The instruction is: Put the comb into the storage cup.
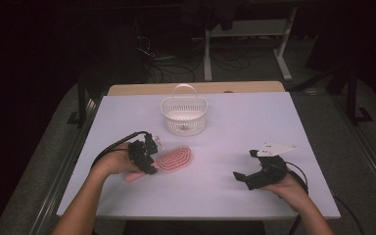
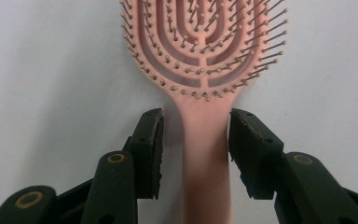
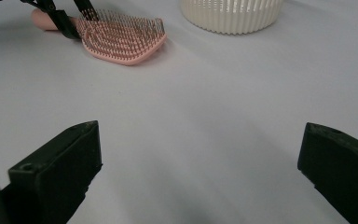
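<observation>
Since the pink plastic vented hairbrush (image 2: 205,56) lies bristles-up, the left tool (image 2: 196,154) straddles its handle, jaws apart; the right tool (image 3: 200,168) waits, gaping.

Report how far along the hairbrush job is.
Done: the left gripper has its jaws on either side of the pink hairbrush handle. In hand: the grasp. The jaws stand open with a gap on each side, and the brush lies flat on the table. Left: closing, lifting and probably moving it to the white basket. The right gripper rests open, apart.
</observation>
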`<state>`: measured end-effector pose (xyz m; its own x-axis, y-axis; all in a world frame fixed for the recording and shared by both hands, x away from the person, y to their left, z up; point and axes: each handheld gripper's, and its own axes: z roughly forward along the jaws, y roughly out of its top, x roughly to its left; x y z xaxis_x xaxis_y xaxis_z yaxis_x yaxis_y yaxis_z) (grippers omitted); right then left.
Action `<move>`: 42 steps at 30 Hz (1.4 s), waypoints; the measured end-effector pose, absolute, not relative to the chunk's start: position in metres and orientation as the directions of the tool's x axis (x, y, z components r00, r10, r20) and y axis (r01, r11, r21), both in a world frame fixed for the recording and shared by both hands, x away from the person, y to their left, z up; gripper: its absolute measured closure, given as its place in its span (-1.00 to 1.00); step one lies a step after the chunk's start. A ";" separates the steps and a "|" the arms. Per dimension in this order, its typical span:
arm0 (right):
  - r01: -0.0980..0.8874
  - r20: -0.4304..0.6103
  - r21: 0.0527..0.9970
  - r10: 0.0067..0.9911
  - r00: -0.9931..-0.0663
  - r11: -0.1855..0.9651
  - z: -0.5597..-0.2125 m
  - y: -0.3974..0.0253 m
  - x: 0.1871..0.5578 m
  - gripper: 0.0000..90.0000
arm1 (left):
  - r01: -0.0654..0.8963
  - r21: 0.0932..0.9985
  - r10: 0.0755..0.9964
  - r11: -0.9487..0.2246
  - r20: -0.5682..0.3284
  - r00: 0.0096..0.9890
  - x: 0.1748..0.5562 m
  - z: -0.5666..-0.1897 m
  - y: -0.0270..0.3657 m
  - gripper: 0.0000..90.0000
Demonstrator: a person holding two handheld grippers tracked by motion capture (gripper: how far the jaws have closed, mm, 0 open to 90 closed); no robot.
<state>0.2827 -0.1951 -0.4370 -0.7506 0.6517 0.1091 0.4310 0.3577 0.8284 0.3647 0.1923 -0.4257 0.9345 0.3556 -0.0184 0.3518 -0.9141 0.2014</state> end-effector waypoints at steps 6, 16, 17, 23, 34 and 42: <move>0.432 0.110 0.828 0.652 -0.750 0.357 -0.437 -0.195 0.283 -1.00 | 0.350 0.186 0.353 -0.918 -0.019 0.935 0.365 -0.427 0.191 0.30; 0.432 0.111 0.829 0.653 -0.749 0.355 -0.437 -0.196 0.283 -1.00 | 0.365 0.172 0.368 -0.915 -0.017 0.930 0.365 -0.428 0.187 0.36; 0.431 0.110 0.829 0.653 -0.749 0.355 -0.437 -0.196 0.283 -1.00 | 0.364 0.168 0.367 -0.916 -0.014 0.930 0.365 -0.428 0.187 0.36; 0.432 0.111 0.829 0.653 -0.749 0.355 -0.437 -0.196 0.283 -1.00 | 0.355 0.149 0.359 -0.923 0.005 0.933 0.363 -0.428 0.183 0.39; 0.433 0.113 0.829 0.653 -0.749 0.353 -0.437 -0.196 0.283 -1.00 | 0.350 0.133 0.355 -0.927 0.014 0.935 0.363 -0.429 0.180 0.43; 0.432 0.113 0.830 0.652 -0.749 0.353 -0.437 -0.196 0.283 -1.00 | 0.359 0.127 0.363 -0.925 0.007 0.932 0.364 -0.428 0.180 0.54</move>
